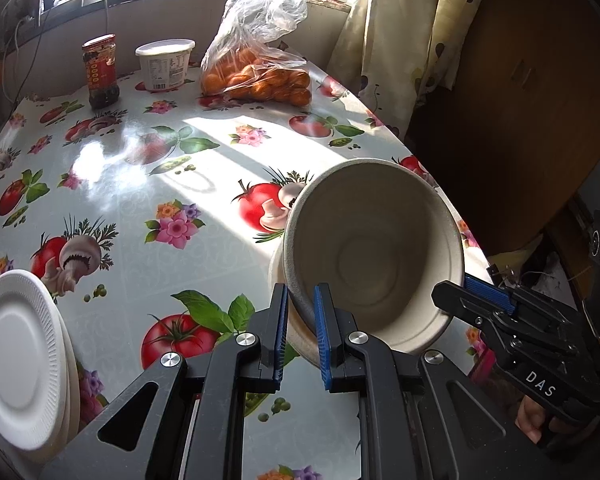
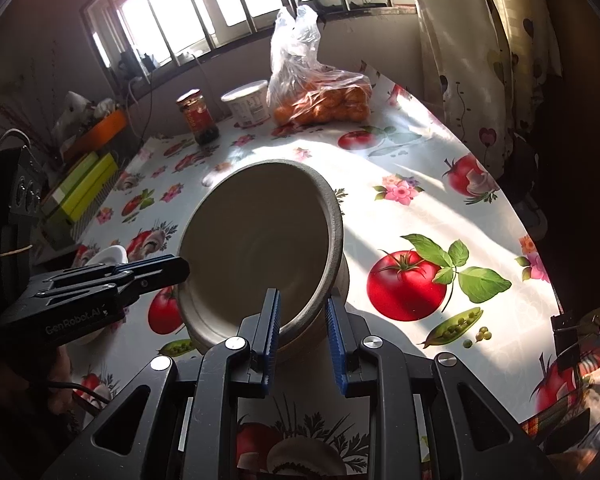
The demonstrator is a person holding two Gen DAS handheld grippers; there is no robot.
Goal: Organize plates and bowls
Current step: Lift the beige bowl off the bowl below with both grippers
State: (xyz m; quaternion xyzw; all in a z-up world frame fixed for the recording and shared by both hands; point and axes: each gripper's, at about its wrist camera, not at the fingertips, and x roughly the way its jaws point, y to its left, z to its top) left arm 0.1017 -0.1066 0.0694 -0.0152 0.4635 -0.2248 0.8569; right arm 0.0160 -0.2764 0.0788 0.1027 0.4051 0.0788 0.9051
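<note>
With both my left jaws (image 1: 302,330) and right jaws (image 2: 302,334) clamped on opposite rims of the tilted beige pulp bowl (image 1: 374,254) over the near surface, I judge that I must next lower it level.

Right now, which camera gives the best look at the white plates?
The left wrist view: the stack of white plates lies large at its lower left edge, the ribbed rim plain to see. In the right wrist view only a small white sliver of plates peeks out behind the left tool.
</note>
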